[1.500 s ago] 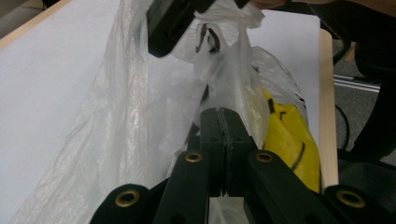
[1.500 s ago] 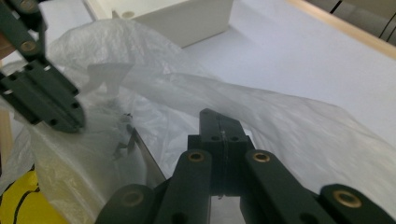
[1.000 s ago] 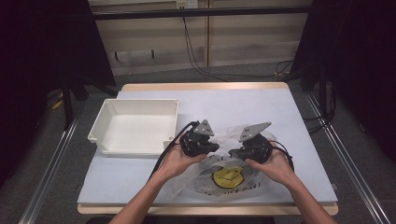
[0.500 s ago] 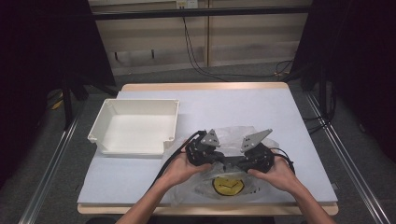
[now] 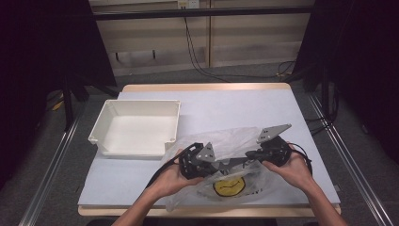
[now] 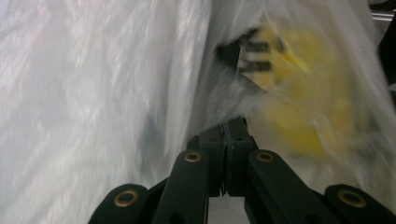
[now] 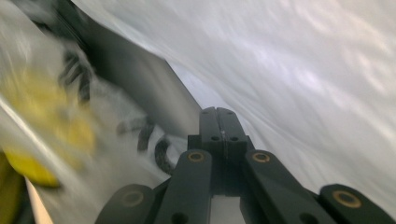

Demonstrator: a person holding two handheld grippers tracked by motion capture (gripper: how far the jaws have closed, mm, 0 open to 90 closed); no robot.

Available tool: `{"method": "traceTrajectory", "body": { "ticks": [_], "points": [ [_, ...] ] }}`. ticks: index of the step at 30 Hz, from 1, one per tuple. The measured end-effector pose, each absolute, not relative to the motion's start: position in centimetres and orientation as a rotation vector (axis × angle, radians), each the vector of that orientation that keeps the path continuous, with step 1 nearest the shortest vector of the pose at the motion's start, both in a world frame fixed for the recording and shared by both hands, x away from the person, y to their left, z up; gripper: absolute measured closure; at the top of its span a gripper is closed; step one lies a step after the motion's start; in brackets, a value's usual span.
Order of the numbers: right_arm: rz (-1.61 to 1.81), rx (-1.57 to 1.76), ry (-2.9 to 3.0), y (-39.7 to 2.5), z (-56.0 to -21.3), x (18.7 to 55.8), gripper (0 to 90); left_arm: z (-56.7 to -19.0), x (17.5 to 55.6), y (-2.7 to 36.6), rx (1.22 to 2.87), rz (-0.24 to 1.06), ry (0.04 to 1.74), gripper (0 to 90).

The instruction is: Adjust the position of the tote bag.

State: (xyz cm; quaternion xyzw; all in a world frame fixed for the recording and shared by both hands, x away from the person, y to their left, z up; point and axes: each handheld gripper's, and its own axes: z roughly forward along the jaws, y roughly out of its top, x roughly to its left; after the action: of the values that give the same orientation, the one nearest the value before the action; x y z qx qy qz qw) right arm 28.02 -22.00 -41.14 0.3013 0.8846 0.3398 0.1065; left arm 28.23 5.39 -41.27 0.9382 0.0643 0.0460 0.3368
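A clear plastic bag (image 5: 234, 140) with a round yellow print (image 5: 229, 187) lies near the table's front edge, between a person's two hands. My left gripper (image 5: 225, 165) and right gripper (image 5: 245, 162) point at each other over the bag, tips close together. In the left gripper view the jaws (image 6: 228, 134) are pressed shut against the bag's film (image 6: 93, 93), with the blurred yellow print (image 6: 299, 107) beyond. The right gripper view has the jaws (image 7: 223, 122) shut too, with film (image 7: 303, 70) draped over and around them. Part of the film stands raised behind the grippers.
An empty white tray (image 5: 141, 102) stands at the left of the pale table (image 5: 235, 108). Black cables trail from both grippers toward the front edge. Metal rails run along both sides of the table.
Both grippers have come down and toward each other until their tips nearly meet. The bag's upper film has lifted and spread toward the back.
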Motion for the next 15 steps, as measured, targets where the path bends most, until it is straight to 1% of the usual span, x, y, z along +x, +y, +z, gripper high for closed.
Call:
{"method": "traceTrajectory", "body": {
  "ticks": [5, 8, 11, 15],
  "points": [
    [0.881, 0.885, 2.62, -23.0, -41.5, 27.6, 90.0, -41.2, 28.8, 7.3, 2.447, 0.116, 0.226, 88.7],
    [0.884, 0.885, 2.619, -23.4, -41.5, 27.4, 90.0, -41.3, 29.0, 8.2, 2.433, 0.124, 0.245, 88.7],
    [0.811, 0.895, 2.617, -24.0, -41.5, 27.0, 90.0, -41.2, 28.8, 8.6, 2.466, 0.151, 0.233, 88.8],
    [0.743, 0.909, 2.639, -24.7, -42.1, 26.5, 90.0, -41.7, 28.7, 9.3, 2.507, 0.141, 0.242, 88.9]
  ]
}}
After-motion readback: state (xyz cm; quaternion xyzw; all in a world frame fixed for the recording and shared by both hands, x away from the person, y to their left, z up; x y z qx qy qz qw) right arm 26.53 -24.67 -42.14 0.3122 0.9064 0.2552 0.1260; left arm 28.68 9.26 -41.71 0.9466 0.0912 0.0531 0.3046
